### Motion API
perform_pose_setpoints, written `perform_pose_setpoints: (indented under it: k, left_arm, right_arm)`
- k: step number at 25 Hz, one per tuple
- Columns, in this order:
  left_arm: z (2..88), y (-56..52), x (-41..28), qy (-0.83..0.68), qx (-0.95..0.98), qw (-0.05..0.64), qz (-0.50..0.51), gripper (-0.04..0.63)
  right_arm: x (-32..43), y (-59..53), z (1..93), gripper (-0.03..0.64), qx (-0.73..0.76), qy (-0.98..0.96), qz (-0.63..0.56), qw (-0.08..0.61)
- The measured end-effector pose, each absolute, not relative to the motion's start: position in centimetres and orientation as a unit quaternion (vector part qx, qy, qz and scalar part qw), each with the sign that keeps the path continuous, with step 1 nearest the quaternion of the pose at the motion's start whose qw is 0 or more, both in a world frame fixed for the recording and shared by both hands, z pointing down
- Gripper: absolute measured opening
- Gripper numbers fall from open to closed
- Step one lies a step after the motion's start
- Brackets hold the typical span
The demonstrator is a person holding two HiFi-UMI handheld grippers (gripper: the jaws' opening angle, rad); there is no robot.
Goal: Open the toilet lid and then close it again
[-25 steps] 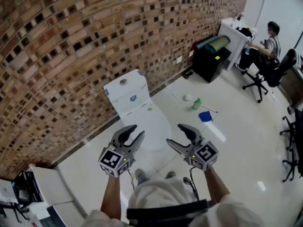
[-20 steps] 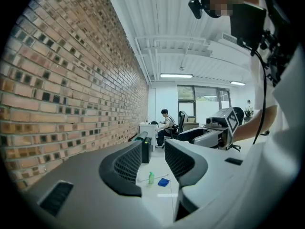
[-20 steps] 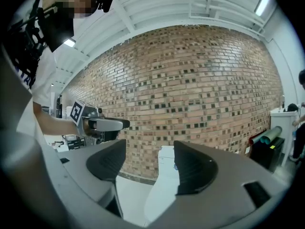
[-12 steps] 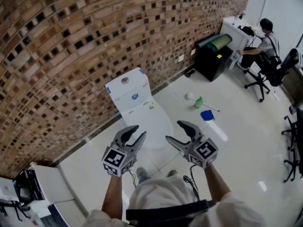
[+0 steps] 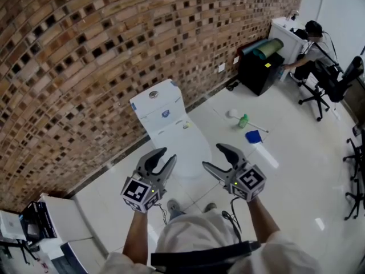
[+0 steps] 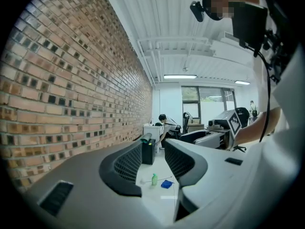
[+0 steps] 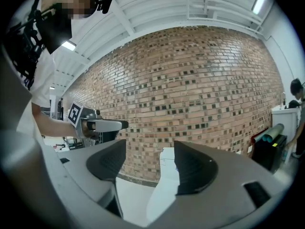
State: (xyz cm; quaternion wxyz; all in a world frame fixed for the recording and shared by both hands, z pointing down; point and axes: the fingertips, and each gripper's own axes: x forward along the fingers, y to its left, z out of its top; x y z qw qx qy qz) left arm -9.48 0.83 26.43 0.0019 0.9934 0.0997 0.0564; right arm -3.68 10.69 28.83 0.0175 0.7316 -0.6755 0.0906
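Note:
A white toilet [image 5: 171, 131] stands against the brick wall, its lid [image 5: 185, 144] down over the bowl and its tank [image 5: 157, 104] behind. Both grippers hover side by side just in front of the bowl, touching nothing. My left gripper [image 5: 163, 157] is open with nothing between its jaws; in the left gripper view [image 6: 155, 144] only floor shows through the gap. My right gripper [image 5: 213, 156] is open too. In the right gripper view [image 7: 150, 144] the toilet [image 7: 164, 187] shows between the jaws, a short way off, with the left gripper [image 7: 102, 125] at the left.
A white-headed brush [image 5: 231, 114], a green bottle [image 5: 244, 120] and a blue item [image 5: 254, 136] lie on the floor right of the toilet. A black cabinet [image 5: 259, 67] and a seated person [image 5: 311, 33] are at the far right. White boxes [image 5: 51, 221] sit at the lower left.
Both grippers keep nearly the same place in front of the toilet. The person at the far desk has leaned in toward it.

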Motion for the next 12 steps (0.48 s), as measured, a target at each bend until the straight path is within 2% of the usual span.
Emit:
perform_pose_setpoints:
  k: [12]
  left_arm:
    - [29.0, 4.2, -9.8, 0.081, 0.992, 0.022, 0.091, 0.141]
  right_arm:
    - [-1.0, 16.4, 32.7, 0.33, 0.749, -0.647, 0.139, -0.029]
